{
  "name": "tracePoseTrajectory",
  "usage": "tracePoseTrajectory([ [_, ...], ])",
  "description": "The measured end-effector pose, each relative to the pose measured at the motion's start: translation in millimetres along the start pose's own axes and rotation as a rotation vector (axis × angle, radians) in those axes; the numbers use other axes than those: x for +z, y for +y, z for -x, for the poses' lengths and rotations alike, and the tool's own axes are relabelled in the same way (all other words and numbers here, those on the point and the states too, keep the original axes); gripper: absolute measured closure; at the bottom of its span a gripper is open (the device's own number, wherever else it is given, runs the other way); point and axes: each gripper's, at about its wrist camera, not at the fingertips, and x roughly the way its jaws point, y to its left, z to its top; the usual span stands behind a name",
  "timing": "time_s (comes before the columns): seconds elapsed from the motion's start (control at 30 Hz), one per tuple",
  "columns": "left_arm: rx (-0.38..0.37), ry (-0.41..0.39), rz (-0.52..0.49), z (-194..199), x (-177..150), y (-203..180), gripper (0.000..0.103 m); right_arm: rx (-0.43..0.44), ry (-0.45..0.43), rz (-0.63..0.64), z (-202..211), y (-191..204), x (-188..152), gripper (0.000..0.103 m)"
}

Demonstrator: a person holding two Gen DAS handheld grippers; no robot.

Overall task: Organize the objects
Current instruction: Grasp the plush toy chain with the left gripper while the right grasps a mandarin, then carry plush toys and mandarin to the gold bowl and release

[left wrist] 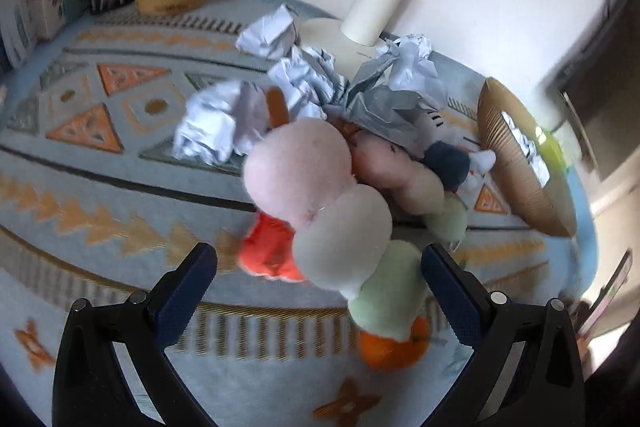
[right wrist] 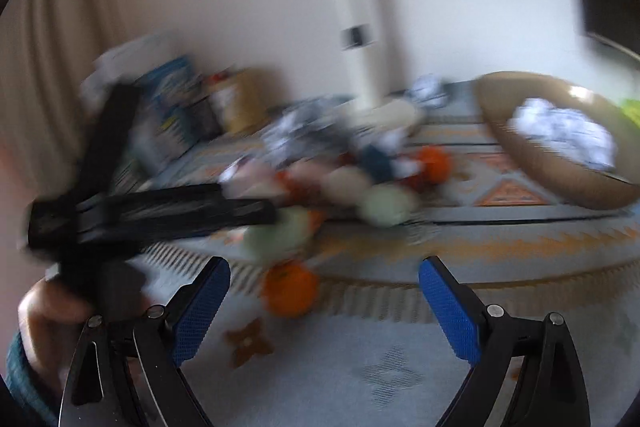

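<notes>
The left gripper [left wrist: 319,259] hangs with jaws spread wide over a pastel caterpillar plush [left wrist: 320,195] lying on the patterned tabletop cloth [left wrist: 120,167] beside crumpled paper [left wrist: 216,123]; the right gripper [right wrist: 325,269], likewise released, grasps nothing; an orange [right wrist: 290,289] sits near.

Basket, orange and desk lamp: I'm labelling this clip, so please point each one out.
Basket [left wrist: 516,163]: left wrist view, its ribbed outer wall.
Orange [left wrist: 390,351]: left wrist view, peel below the plush toy.
Desk lamp [left wrist: 378,5]: left wrist view, its white stem.
</notes>
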Motion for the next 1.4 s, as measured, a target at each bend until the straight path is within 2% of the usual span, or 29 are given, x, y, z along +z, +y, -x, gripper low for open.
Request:
tracePoseTrajectory([
  [0.03, -0.011, -0.002, 0.010, -2, 0, -1, 0.003, -0.015, 0.020, 0.022, -5, 4, 0, 0.008],
  [0.07, -0.001, -0.010, 0.011, -2, 1, -2, 0.014, -0.012, 0.040, 0.040, -9, 8, 0, 0.008],
  [0.17, 0.026, -0.005, -0.020, -4, -1, -3, 0.024, -0.003, 0.095, 0.088, -20, 17, -2, 0.008],
  [0.2, 0.026, -0.012, -0.035, -1, -4, -2, 0.035, 0.002, 0.108, 0.091, -24, 18, -1, 0.008],
  [0.23, 0.027, -0.018, -0.039, 4, -5, 0, 0.040, -0.001, 0.121, 0.091, -27, 17, -1, 0.008],
  [0.3, 0.020, -0.030, -0.052, 14, -8, 8, 0.042, -0.032, 0.168, 0.082, -37, 16, -1, 0.011],
  [0.33, 0.007, -0.036, -0.058, 19, -11, 13, 0.042, -0.045, 0.194, 0.079, -43, 16, -1, 0.016],
  [0.37, -0.013, -0.044, -0.059, 23, -13, 19, 0.042, -0.043, 0.208, 0.079, -46, 15, -2, 0.033],
  [0.4, -0.037, -0.050, -0.065, 30, -15, 25, 0.042, -0.046, 0.227, 0.080, -50, 15, -2, 0.046],
  [0.43, -0.056, -0.048, -0.087, 36, -18, 29, 0.042, -0.065, 0.227, 0.092, -51, 17, -2, 0.050],
  [0.47, -0.060, -0.046, -0.113, 42, -21, 32, 0.042, -0.057, 0.218, 0.107, -49, 20, -3, 0.064],
  [0.57, -0.079, -0.023, -0.244, 57, -35, 31, 0.042, -0.046, 0.129, 0.148, -32, 25, -3, 0.064],
  [0.63, -0.100, -0.004, -0.345, 62, -47, 23, 0.042, -0.059, 0.082, 0.120, -18, 20, -2, 0.064],
  [0.7, -0.112, 0.025, -0.432, 59, -60, 15, 0.042, -0.088, 0.073, 0.075, -10, 11, -5, 0.064],
  [0.77, -0.095, 0.041, -0.482, 51, -69, 7, 0.037, -0.119, 0.097, 0.065, -9, 2, -7, 0.064],
  [0.9, -0.063, 0.039, -0.463, 43, -73, 4, 0.033, -0.112, 0.191, 0.069, -21, -2, -12, 0.064],
  [0.97, -0.073, 0.035, -0.418, 46, -73, 9, 0.026, -0.093, 0.221, 0.065, -24, -1, -15, 0.062],
  [1.03, -0.081, 0.019, -0.384, 52, -75, 14, 0.025, -0.081, 0.229, 0.064, -23, -3, -16, 0.050],
  [1.07, -0.082, 0.013, -0.369, 55, -76, 17, 0.025, -0.080, 0.222, 0.063, -20, -4, -17, 0.038],
  [1.1, -0.083, 0.003, -0.349, 57, -78, 21, 0.025, -0.080, 0.206, 0.063, -17, -4, -16, 0.034],
  [1.17, -0.087, -0.016, -0.309, 60, -78, 27, 0.025, -0.067, 0.188, 0.056, -14, -4, -16, 0.033],
  [1.33, -0.033, -0.048, -0.263, 58, -76, 30, 0.024, -0.101, 0.230, 0.033, -26, -7, -16, 0.034],
  [1.4, 0.045, -0.050, -0.267, 55, -76, 27, 0.021, -0.089, 0.212, 0.030, -25, -6, -16, 0.064],
])
